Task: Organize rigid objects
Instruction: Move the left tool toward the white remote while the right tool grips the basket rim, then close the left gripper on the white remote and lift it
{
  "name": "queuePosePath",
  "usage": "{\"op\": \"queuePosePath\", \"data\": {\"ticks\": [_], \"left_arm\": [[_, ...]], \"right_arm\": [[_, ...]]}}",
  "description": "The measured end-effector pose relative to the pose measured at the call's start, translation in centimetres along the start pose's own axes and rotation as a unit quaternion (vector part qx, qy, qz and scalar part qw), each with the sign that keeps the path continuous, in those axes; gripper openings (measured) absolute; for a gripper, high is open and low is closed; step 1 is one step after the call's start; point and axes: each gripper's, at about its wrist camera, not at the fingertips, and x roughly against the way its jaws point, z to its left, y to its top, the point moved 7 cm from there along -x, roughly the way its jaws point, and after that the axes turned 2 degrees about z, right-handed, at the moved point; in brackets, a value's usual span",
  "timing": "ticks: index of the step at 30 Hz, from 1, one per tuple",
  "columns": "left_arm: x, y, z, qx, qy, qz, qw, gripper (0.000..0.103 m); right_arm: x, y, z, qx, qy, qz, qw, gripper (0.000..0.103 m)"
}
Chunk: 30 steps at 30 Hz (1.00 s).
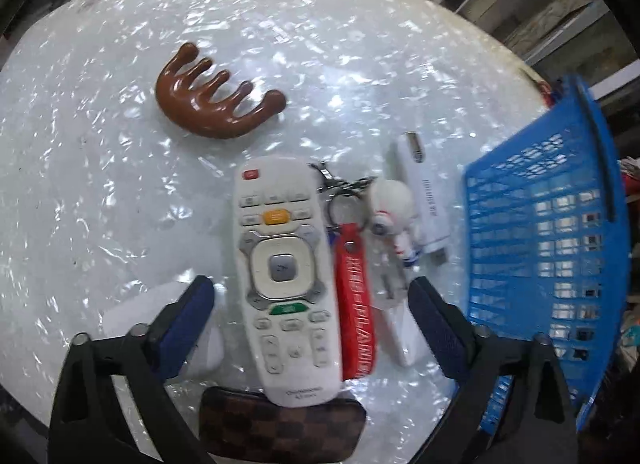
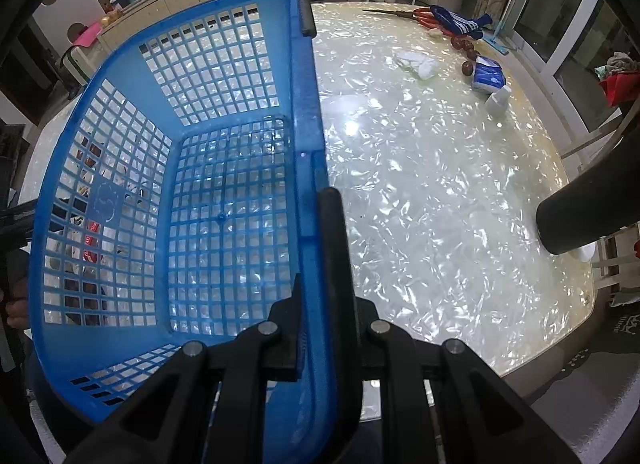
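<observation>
From the left wrist view nothing looks sorted yet: the white remote control [image 1: 286, 276] still lies on the pearly bench [image 1: 100, 168], its near end resting on a brown checkered wallet [image 1: 280, 428]. Just beside it are a red keychain strap [image 1: 354, 304], a small white astronaut figure [image 1: 394, 216] and a white USB-style stick [image 1: 424, 200], with a brown wooden comb [image 1: 216, 98] farther off and apart from the rest. The blue basket [image 1: 560, 248] stands at the right edge of the cluster. The left claw [image 1: 312, 324] points steeply down over the remote, its blue-padded fingers [image 1: 184, 324] spread wide on either side of remote and strap, touching neither, so it holds nothing. From the right wrist view, the basket [image 2: 100, 168] is seen to be empty, the bench showing through its grid floor, so by my reckoning every item is still to be moved. The right claw [image 2: 320, 328] also points steeply down and is pinched tight on the basket's near rim, one finger inside the wall and one outside, apparently steadying it.
</observation>
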Motion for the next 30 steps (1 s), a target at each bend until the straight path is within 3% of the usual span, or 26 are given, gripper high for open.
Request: {"op": "queuePosePath", "data": {"ticks": [7,11,15,19,21,30], "left_arm": [[-1.0,0.1,1.4,0.011,0.015,-0.002,0.9998,0.076],[-0.3,0.0,2.5,0.02,0.0,-0.007,0.9998,0.06],[-0.2,0.1,2.6,0.011,0.0,-0.007,0.9999,0.059],[-0.3,0.1,1.5,-0.003,0.034,-0.006,0.9994,0.058],[-0.5,0.2,1.1,-0.01,0.045,-0.008,0.9989,0.052],[0.0,-0.6,2.3,-0.006,0.032,-0.009,0.9994,0.052]], "right_arm": [[0.0,0.0,-0.1,-0.001,0.001,0.0,1.0,0.013],[-0.1,0.0,-0.2,0.0,-0.001,0.0,1.0,0.013],[-0.1,0.0,-0.1,0.0,-0.003,0.0,1.0,0.013],[-0.2,0.0,-0.1,-0.001,-0.003,0.0,1.0,0.013],[-0.3,-0.1,0.0,-0.001,-0.004,0.002,1.0,0.013],[-0.1,-0.4,0.0,-0.008,-0.005,0.003,1.0,0.012]]}}
